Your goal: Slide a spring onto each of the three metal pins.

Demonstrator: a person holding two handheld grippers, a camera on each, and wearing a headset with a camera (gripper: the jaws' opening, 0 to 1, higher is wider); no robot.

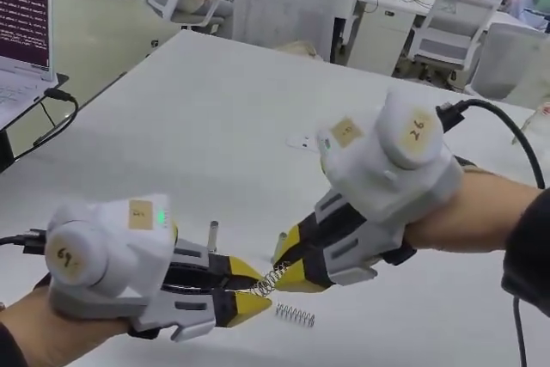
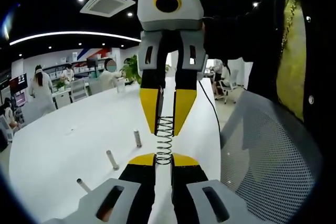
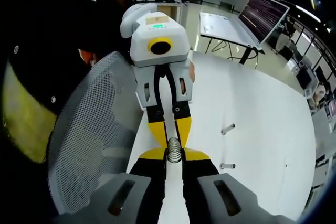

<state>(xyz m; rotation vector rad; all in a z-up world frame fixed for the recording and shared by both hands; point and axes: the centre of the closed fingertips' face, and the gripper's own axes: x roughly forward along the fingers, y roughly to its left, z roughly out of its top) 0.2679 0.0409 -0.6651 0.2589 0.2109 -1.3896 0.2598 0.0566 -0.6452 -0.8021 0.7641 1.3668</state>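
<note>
Left claw (image 1: 251, 285) sits nearest, low over the near side of the worktop (image 1: 215, 126), its jaws pinched on one end of the spring (image 1: 271, 279). The right claw (image 1: 292, 266) faces it tip to tip and grips the other end, so both are clamped on the same coil. The spring's long axis runs straight from one claw to the other, close to level. The pins stand upright. In the left gripper view the far pin (image 2: 137, 138), mid pin (image 2: 112, 159) and near pin (image 2: 83, 184) stand in a row just left of the held spring, on the side away from the person, and all three are bare. So the spring lies crosswise to the pins. I judge that one claw must let go and the other must tip the coil upright, open end down, over a pin. The far pin looks nearest to the spring and to the right claw's tips. A spare spring (image 1: 295, 315) lies flat on the worktop just beside the claw tips, on the person's side
</note>
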